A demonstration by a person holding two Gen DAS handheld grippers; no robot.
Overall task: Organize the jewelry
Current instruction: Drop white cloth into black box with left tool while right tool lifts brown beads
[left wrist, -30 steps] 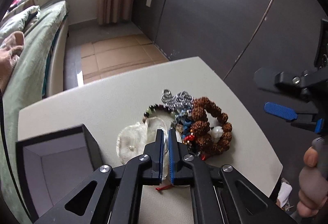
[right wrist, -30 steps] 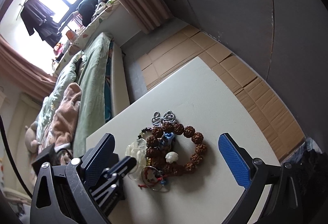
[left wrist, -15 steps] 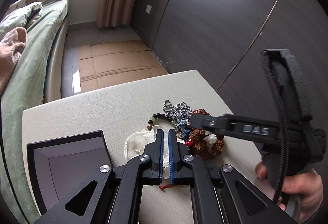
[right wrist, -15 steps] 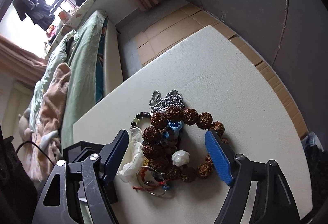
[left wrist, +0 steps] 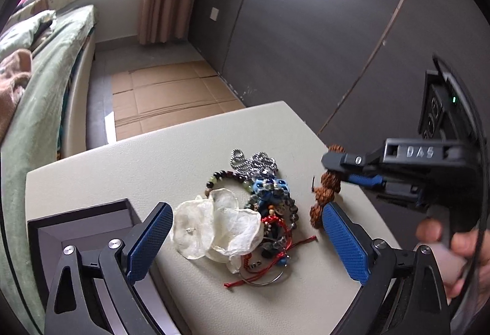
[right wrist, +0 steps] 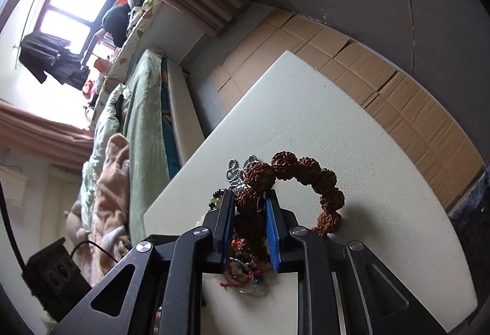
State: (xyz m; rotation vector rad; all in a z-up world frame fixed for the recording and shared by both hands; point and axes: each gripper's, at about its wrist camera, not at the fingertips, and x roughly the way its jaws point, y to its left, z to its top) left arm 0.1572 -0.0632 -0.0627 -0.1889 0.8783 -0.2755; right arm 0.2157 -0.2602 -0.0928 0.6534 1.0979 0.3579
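On the pale table, a jewelry pile holds a white petal-like piece, a silver chain, blue beads and a red cord. My left gripper hangs just above the pile, its jaws opening wide with nothing gripped. My right gripper is closing, its pads pressing on the brown bead bracelet. In the left wrist view the right gripper holds that bracelet right of the pile, its lower beads dangling to the table.
An open black box sits at the table's near left. A person's hand grips the right tool. A green bed lies left, with cardboard on the floor and a dark wardrobe wall behind. A power strip lies at lower left.
The left jaws went from shut to wide open. The right gripper came in over the pile, closed on the brown bead bracelet and drew it off to the right.
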